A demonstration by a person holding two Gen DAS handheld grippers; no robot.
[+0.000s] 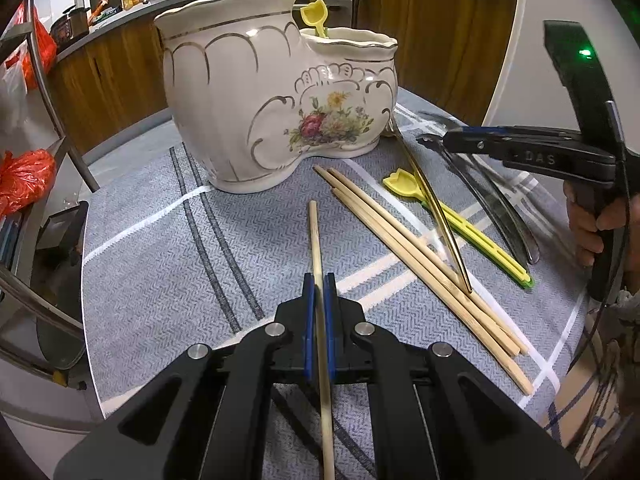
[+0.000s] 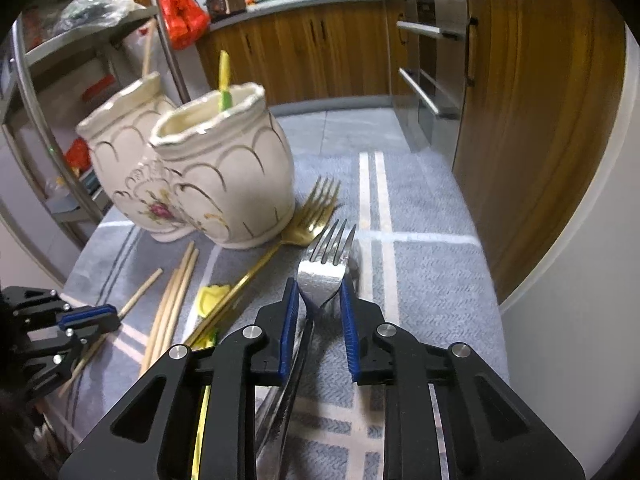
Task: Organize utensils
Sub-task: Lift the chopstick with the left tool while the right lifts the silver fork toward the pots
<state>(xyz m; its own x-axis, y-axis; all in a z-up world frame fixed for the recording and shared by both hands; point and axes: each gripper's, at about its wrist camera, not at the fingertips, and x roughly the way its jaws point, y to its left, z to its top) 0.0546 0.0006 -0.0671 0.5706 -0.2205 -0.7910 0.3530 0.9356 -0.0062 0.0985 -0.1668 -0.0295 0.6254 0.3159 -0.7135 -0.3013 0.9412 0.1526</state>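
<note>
Kitchen cabinets and a cluttered counter stand behind a table [image 1: 160,264] laid with a grey striped cloth. Largest on it is a boot-shaped ceramic holder [image 1: 276,104] with two openings; a yellow scoop [image 1: 316,18] already stands in the lower one. Beside the holder lie three chopsticks [image 1: 420,256] close together, a gold fork [image 2: 304,224] with its tines touching the holder's base, a second yellow scoop [image 1: 404,185] partly under the gold handle, and what looks like a knife [image 1: 496,212] further right. The left gripper [image 1: 319,280] is clamped on a single chopstick [image 1: 315,236], which points toward the holder and lies apart from the other three. The right gripper [image 2: 320,292] has its jaws apart on either side of a silver fork [image 2: 324,264], not yet closed on it. Sorting appears under way, with most pieces still on the cloth. Next, I judge, the chopstick must be tipped upright and dropped into an opening, while the right jaws close on the fork's neck.
</note>
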